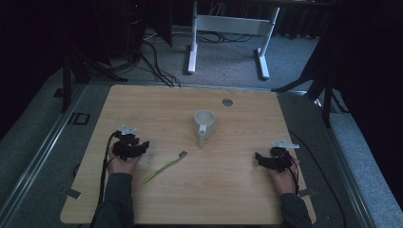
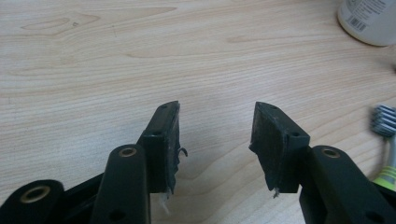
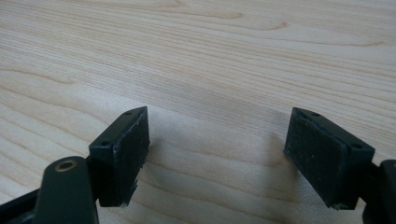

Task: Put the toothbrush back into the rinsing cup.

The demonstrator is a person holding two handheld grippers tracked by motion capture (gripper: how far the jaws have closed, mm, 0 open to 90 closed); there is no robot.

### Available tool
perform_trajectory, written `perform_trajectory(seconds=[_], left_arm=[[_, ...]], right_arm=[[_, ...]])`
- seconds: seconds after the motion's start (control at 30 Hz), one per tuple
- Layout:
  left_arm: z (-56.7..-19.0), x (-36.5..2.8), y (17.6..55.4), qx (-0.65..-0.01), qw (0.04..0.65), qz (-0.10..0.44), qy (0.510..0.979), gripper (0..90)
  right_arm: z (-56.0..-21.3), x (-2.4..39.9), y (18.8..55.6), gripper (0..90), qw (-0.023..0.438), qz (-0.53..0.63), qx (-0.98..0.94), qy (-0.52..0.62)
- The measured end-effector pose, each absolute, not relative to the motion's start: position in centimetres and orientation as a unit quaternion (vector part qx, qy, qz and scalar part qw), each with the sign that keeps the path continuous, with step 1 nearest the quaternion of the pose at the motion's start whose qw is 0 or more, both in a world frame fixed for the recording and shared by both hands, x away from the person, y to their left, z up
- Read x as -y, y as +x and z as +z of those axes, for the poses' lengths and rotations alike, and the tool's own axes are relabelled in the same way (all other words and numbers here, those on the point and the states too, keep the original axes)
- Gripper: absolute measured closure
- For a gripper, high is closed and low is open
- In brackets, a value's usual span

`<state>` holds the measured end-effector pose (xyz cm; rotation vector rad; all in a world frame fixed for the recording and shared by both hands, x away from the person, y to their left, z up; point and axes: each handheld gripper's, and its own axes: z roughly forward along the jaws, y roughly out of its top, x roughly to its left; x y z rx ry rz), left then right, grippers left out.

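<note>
A white mug stands upright near the middle of the wooden table, its handle toward me. A green toothbrush with a grey head lies in front of it, to the left. My left gripper rests on the table left of the brush, open and empty. In the left gripper view its jaws stand apart over bare wood, with the brush head at the right edge and the mug's base at the top right. My right gripper lies at the table's right, open with nothing between its jaws.
A small round grey disc is set into the table near its far edge. Beyond the table stand a white desk frame and cables on the carpet. Dark stands flank both sides.
</note>
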<state>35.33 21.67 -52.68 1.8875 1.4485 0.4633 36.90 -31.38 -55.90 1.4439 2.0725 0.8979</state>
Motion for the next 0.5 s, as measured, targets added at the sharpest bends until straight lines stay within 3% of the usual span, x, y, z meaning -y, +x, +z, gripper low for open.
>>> perform_trajectory(seconds=[0.5], left_arm=[[-50.4, -20.7, 34.8, -0.521, 0.361, 0.197, 0.748, 48.6]], right_arm=[[-55.9, 31.4, 36.9, 21.6, 0.229, 0.326, -0.753, 0.524]])
